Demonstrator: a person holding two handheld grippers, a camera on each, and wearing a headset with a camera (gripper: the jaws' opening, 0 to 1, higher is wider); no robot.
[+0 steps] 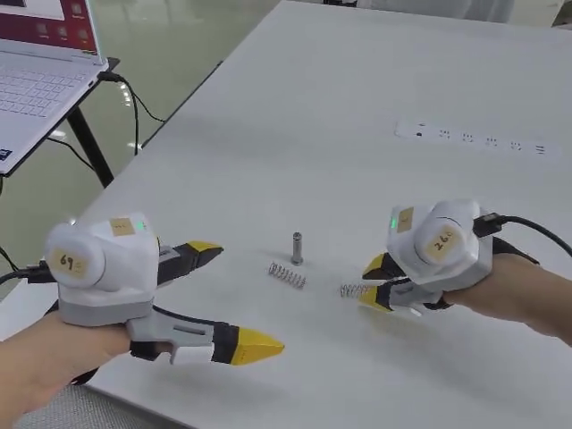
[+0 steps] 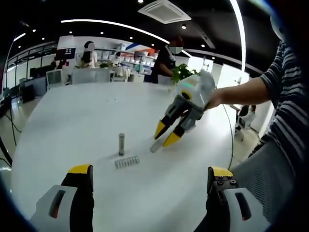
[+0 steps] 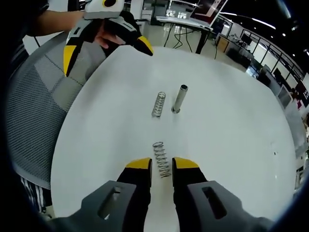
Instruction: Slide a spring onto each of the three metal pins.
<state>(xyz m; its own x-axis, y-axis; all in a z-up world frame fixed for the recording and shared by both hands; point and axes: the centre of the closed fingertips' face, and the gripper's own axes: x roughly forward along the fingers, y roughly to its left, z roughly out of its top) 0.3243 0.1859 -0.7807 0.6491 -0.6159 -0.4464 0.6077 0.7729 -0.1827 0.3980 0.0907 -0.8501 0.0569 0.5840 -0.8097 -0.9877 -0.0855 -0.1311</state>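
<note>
I see one metal pin [image 1: 297,248] standing upright on the white worktop [image 1: 357,80], closer to the near edge than to the far one. The first spring [image 1: 287,275] lies flat just beside the pin, on its near side, and as far as I can tell it does not touch it. The second spring [image 3: 161,157] lies flat too, a little more to the right, and its end is between the yellow tips of the right claw [image 1: 371,281]. This claw is open only by a narrow gap. In the right gripper view a little space shows on each side of the spring, so it is not squeezed. The left claw [image 1: 234,297] is spread wide near the near left corner and holds nothing, with its tips pointing toward the pin. A socket strip [image 1: 469,138] is set in the worktop toward the far right edge
</note>
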